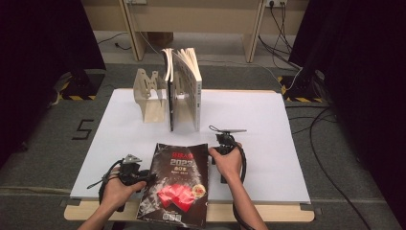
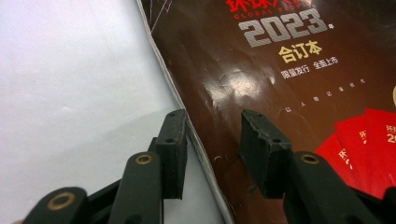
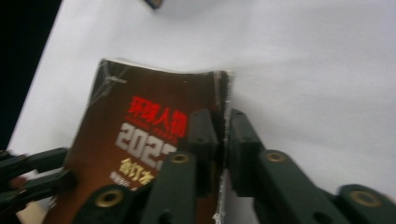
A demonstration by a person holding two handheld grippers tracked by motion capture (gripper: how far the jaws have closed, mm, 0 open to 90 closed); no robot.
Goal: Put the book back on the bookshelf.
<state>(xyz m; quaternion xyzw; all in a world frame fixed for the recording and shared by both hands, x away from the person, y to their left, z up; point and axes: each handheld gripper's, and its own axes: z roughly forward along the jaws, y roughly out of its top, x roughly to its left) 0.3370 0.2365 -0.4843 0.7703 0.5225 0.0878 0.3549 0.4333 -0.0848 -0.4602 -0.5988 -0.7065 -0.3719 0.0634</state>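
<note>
A dark brown magazine (image 1: 178, 188) with red fans and "2023" on its cover lies at the table's front edge, between my hands. My left gripper (image 1: 145, 176) is at its left edge. In the left gripper view the jaws (image 2: 215, 156) stand apart astride that edge of the magazine (image 2: 280, 93), and the pads do not press it. My right gripper (image 1: 223, 142) is at the upper right corner. In the right gripper view its jaws (image 3: 222, 137) pinch the right edge of the magazine (image 3: 135, 116), which is slightly raised there. The left gripper (image 3: 32, 179) shows at that view's lower left.
A wooden book stand (image 1: 149, 98) is at the back of the white tabletop (image 1: 249, 120), with two large books (image 1: 186, 86) upright beside it. Cables (image 1: 330, 158) run over the floor on the right. The magazine's lower end overhangs the white sheet's front edge.
</note>
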